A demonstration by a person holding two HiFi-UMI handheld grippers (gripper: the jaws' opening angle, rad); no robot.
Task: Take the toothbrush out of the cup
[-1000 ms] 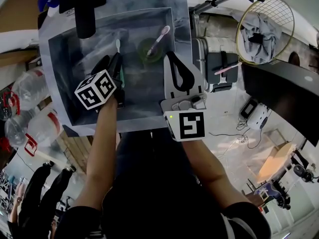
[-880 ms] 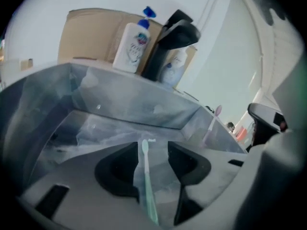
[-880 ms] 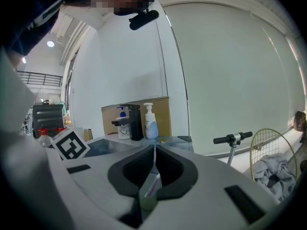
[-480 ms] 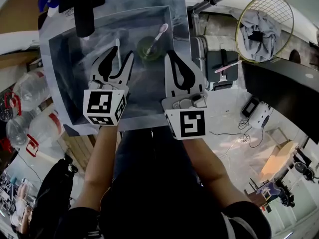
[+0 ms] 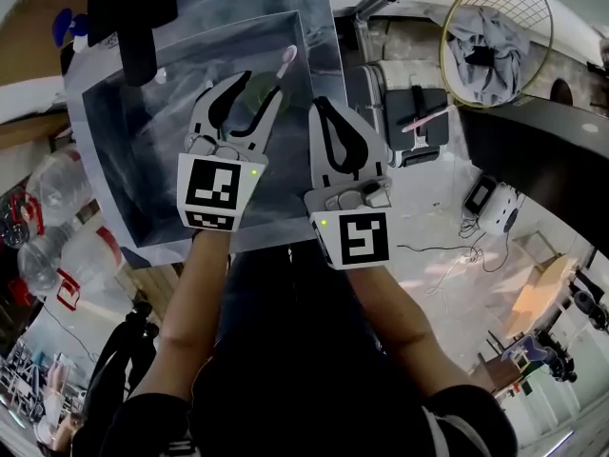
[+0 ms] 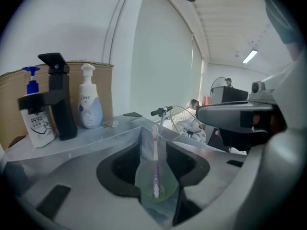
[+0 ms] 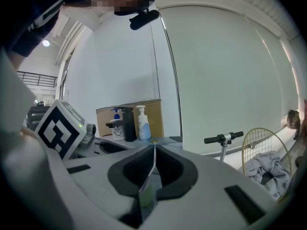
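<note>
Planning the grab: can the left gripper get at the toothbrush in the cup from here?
Probably yes. The left gripper is open, and the toothbrush stands in the cup straight ahead of its fingers, with nothing between.

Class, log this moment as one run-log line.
left gripper open, facing toothbrush | toothbrush in green cup | right gripper shut, empty

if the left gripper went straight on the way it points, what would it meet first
Probably the purple toothbrush standing in the green cup, centred between the open fingers of the left gripper. Depth is unclear, so the cup's rim could come first.
</note>
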